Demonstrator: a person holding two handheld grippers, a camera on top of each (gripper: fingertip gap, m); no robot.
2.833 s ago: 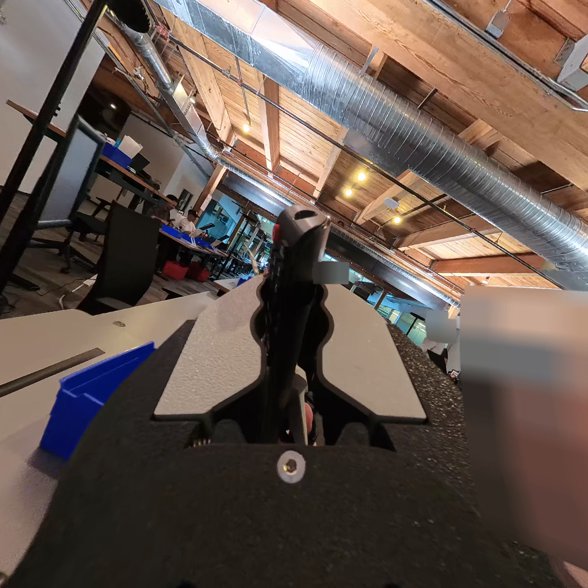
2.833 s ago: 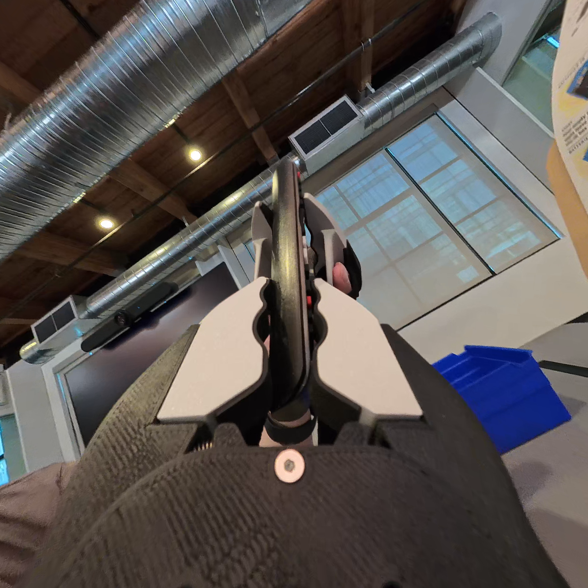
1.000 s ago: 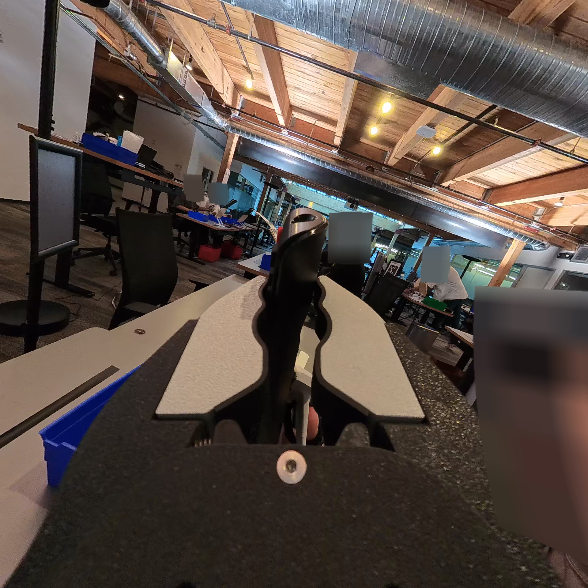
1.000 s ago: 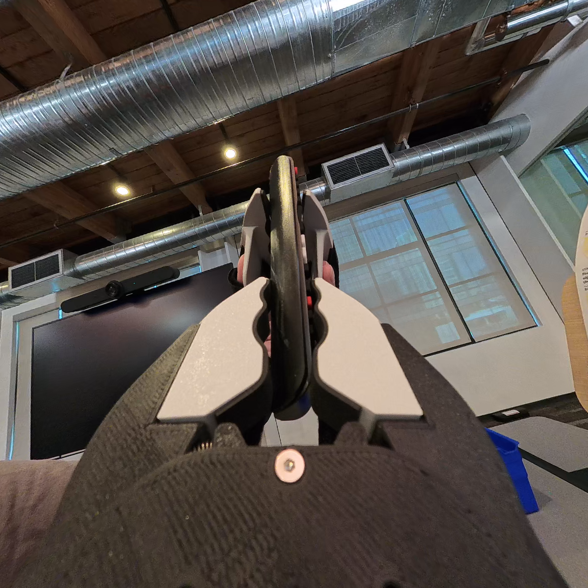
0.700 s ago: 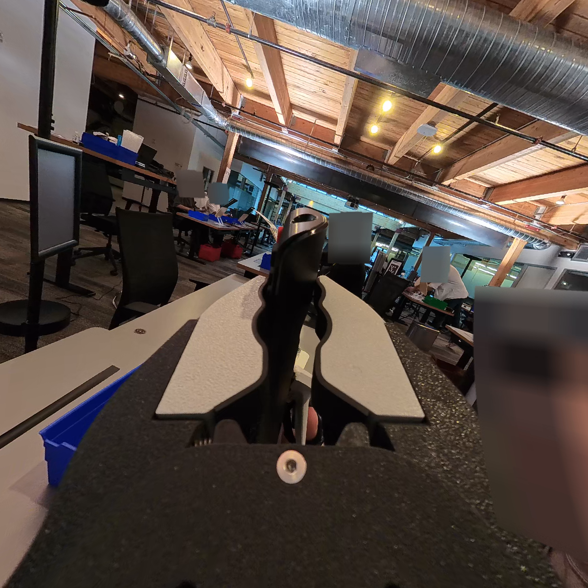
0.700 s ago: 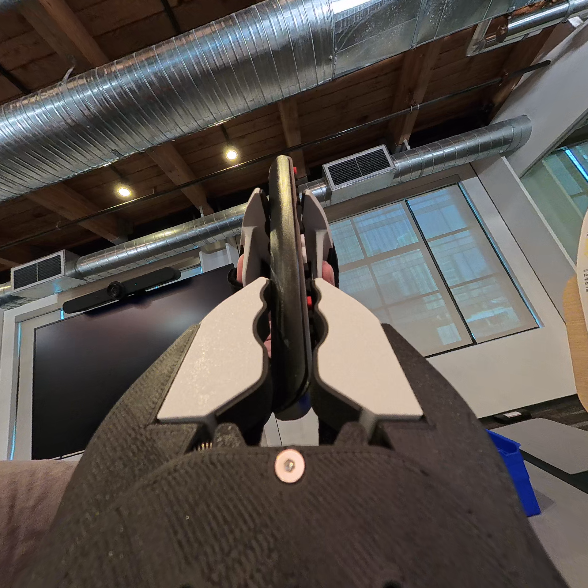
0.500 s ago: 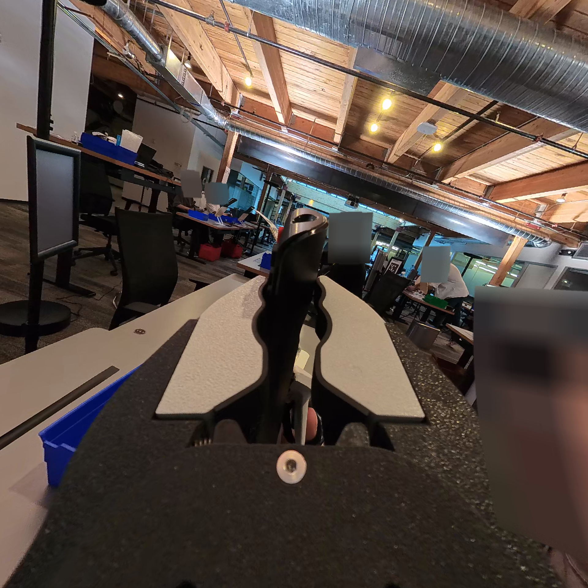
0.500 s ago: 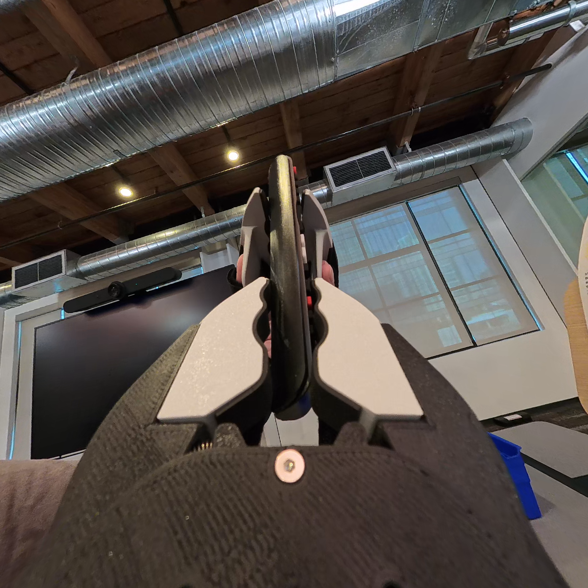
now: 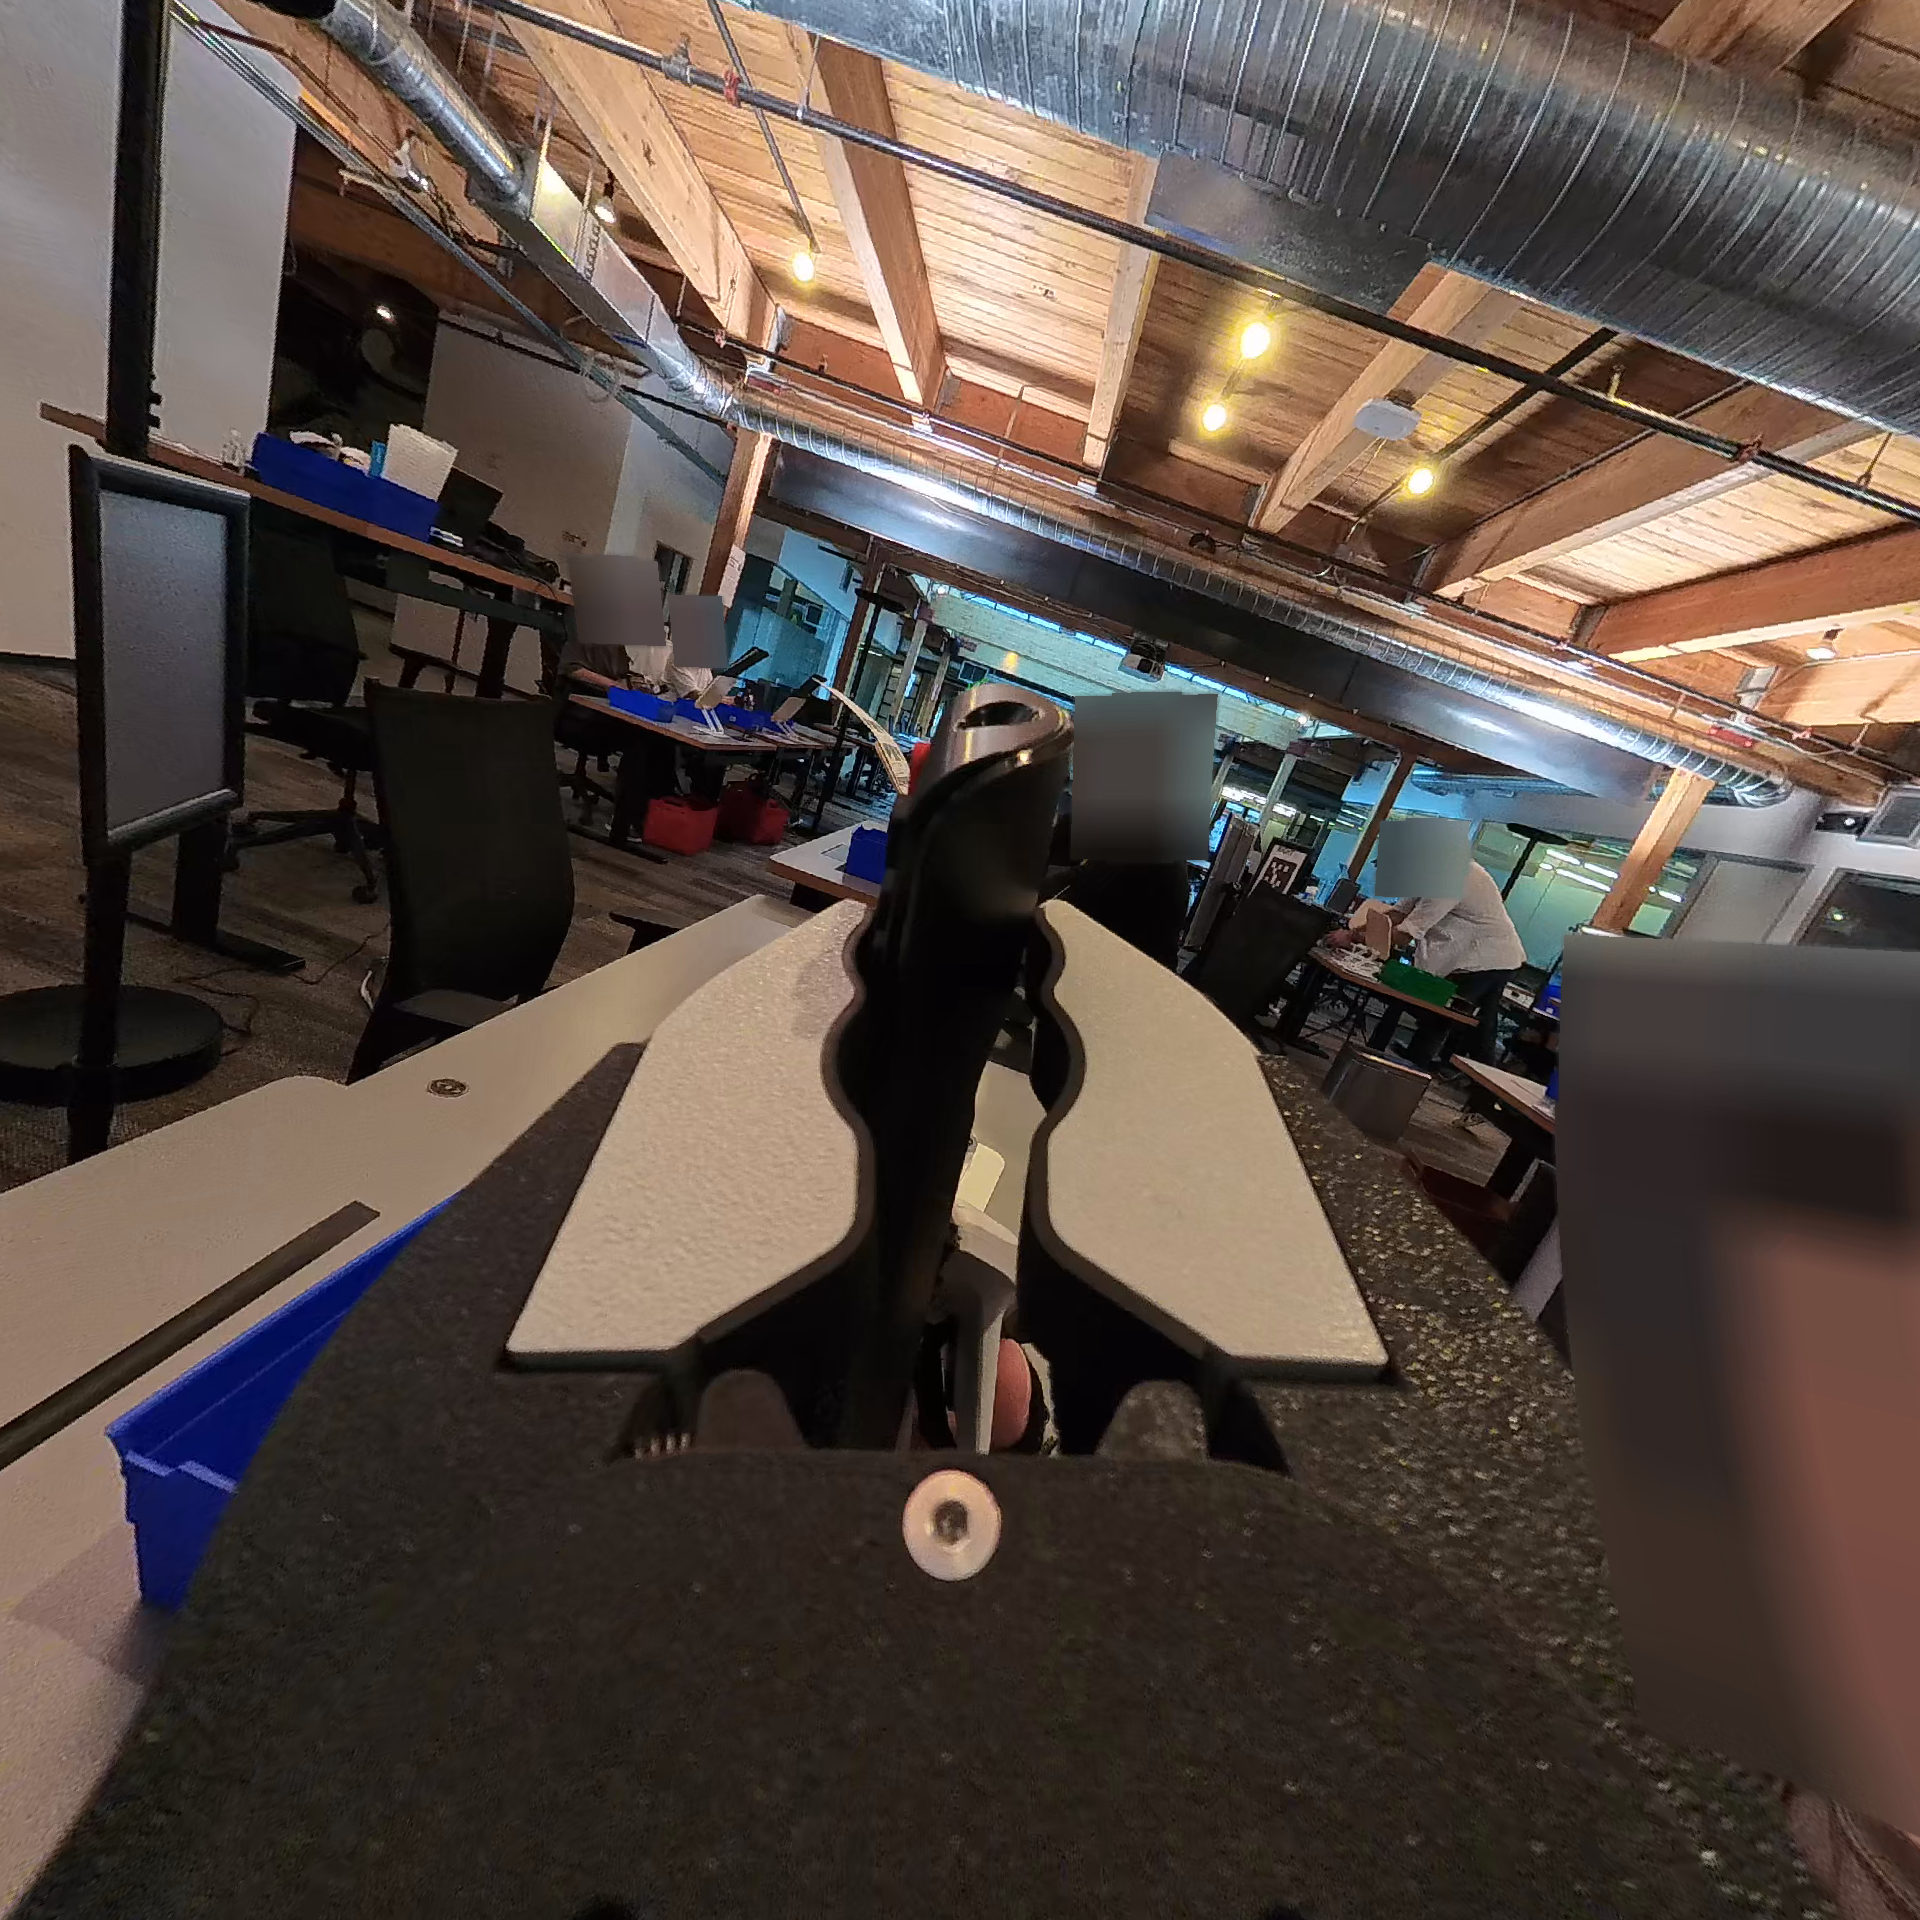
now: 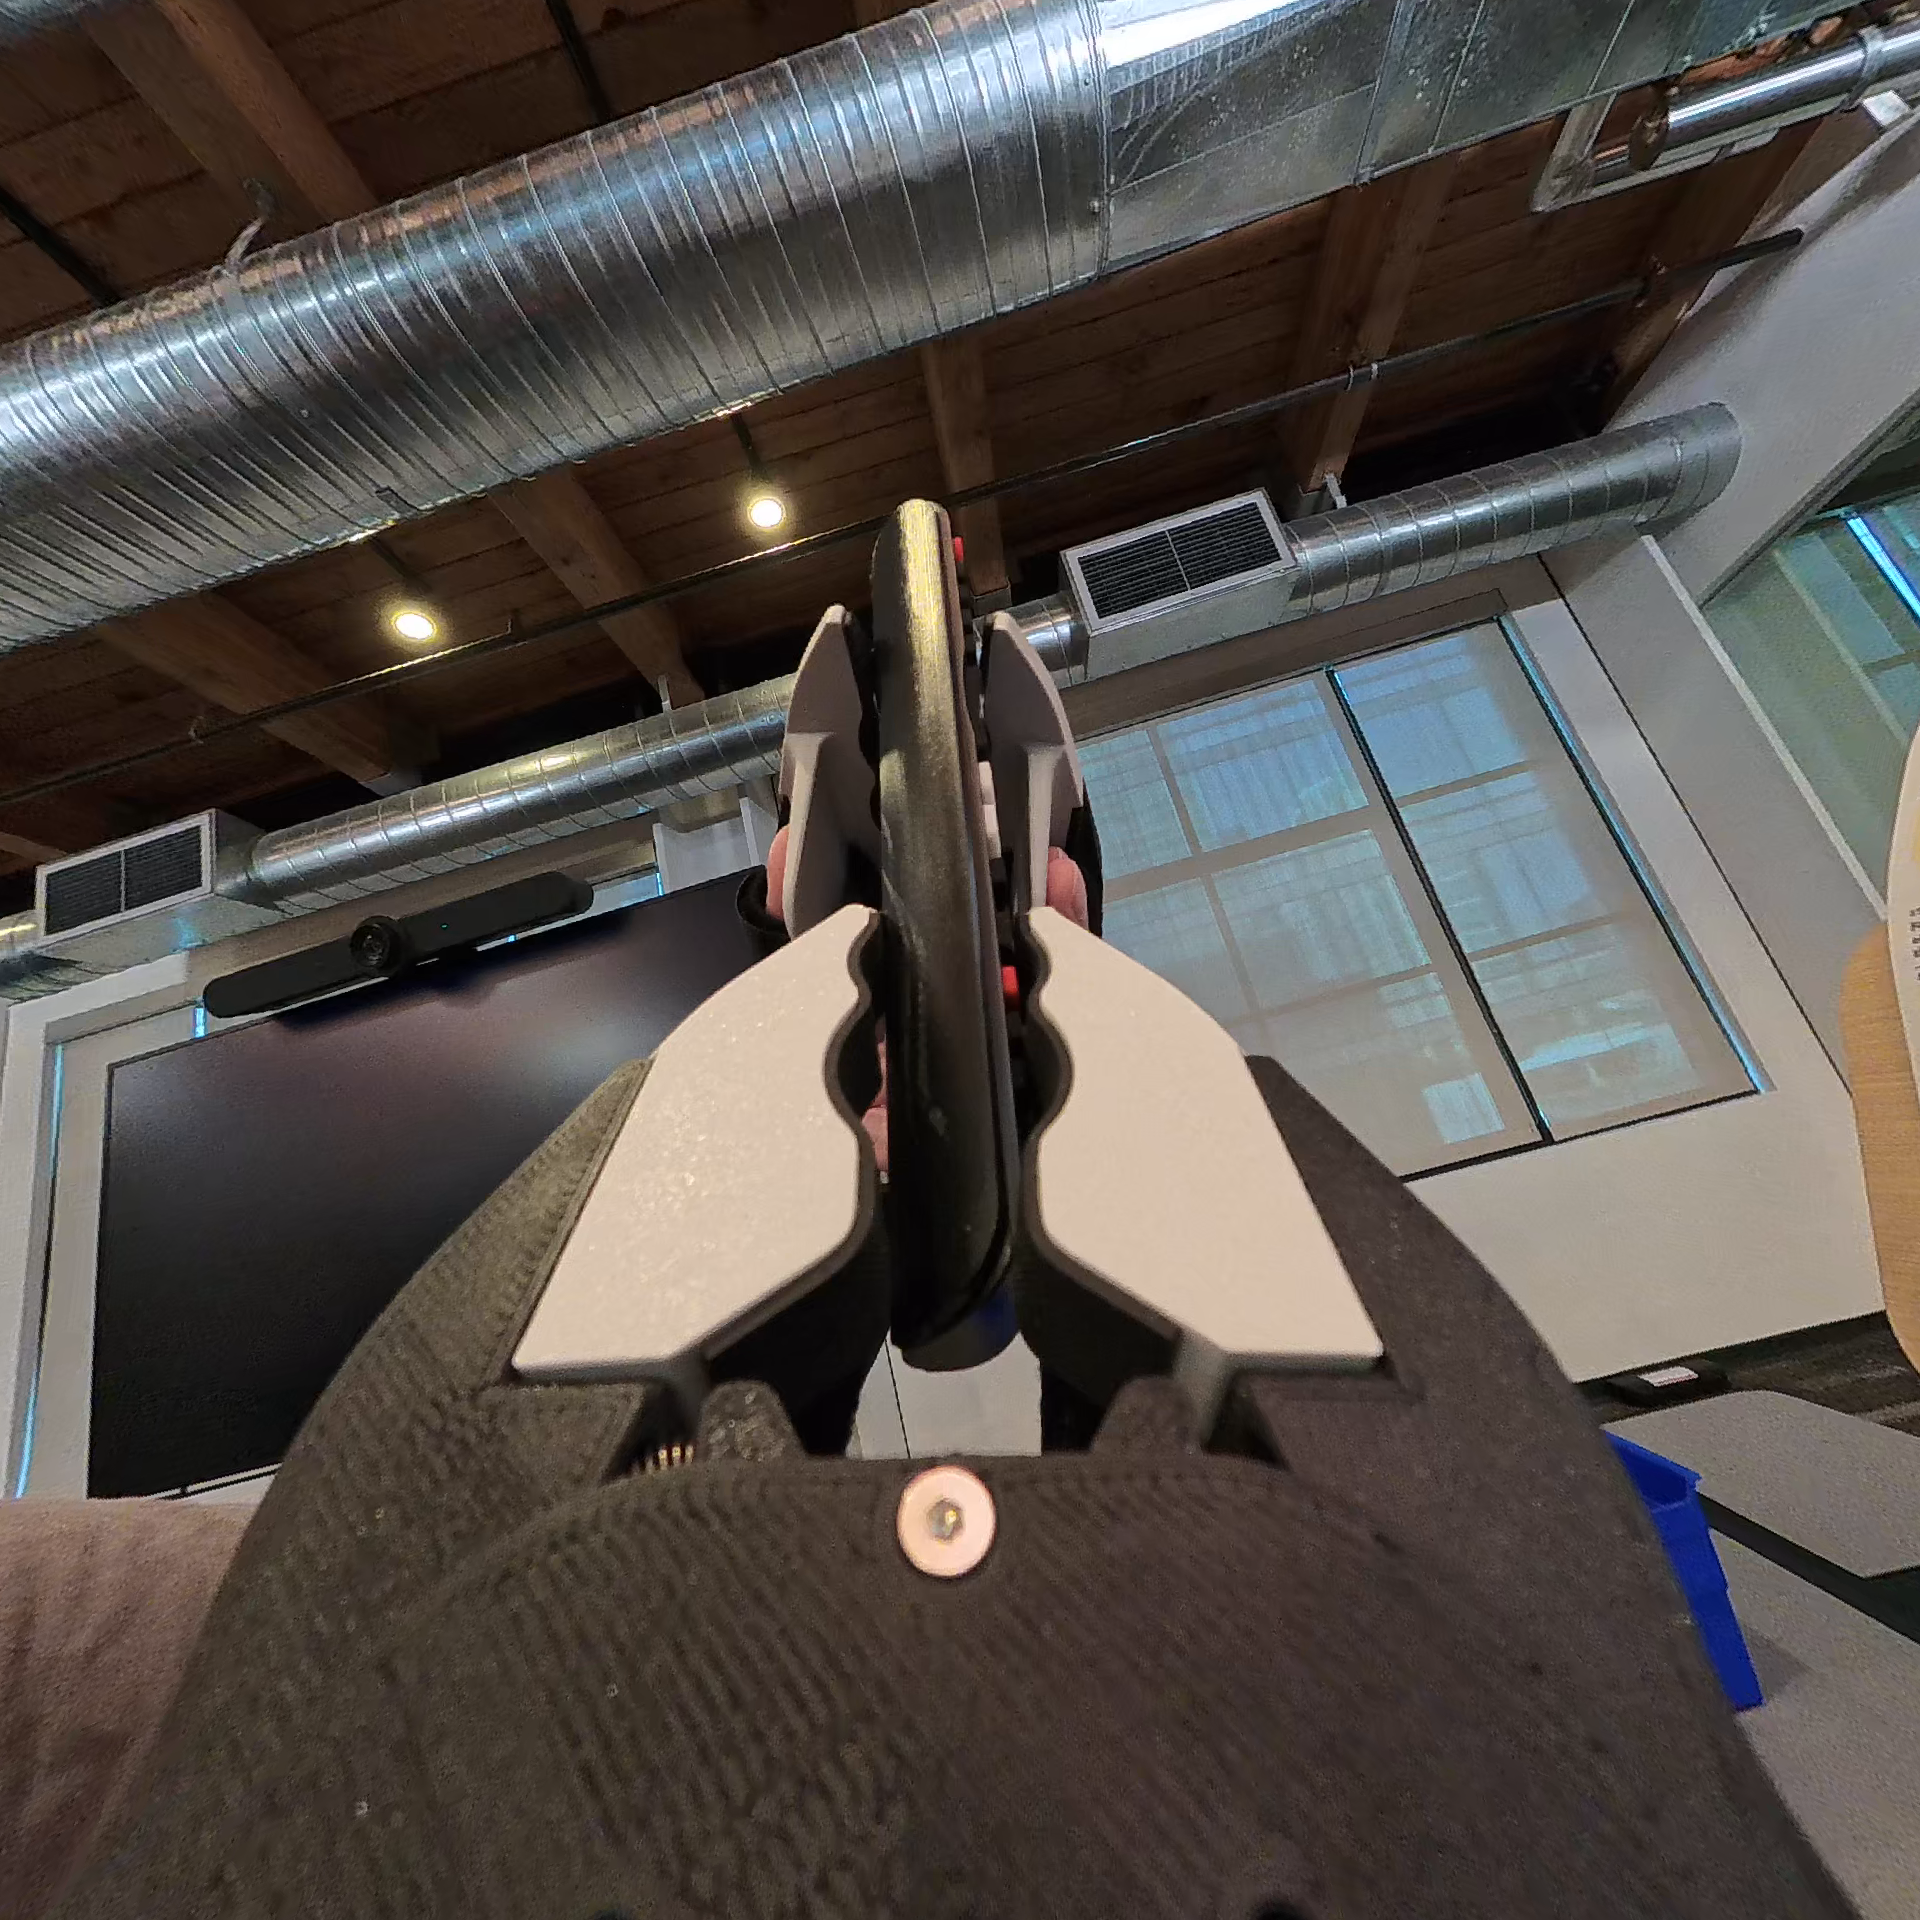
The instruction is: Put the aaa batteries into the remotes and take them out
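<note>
Both the left gripper (image 9: 945,1049) and the right gripper (image 10: 940,1049) clamp one black remote (image 10: 940,935) edge-on above a blue bin (image 9: 208,1423).

Black remote (image 9: 940,997) edge-on, upright, clamped between both jaws; red buttons on right face; battery unseen.

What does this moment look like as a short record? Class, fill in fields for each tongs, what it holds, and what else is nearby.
left tongs: shut on remote
right tongs: shut on remote
remote: black, edge-on, gripped at both ends by the two tongs facing each other, held up in the air
batteries: none visible
bin: blue, on the table, low left in left view; also low right in right view
table: grey
setting: office with wooden ceiling, silver ducts, dark screen
</note>
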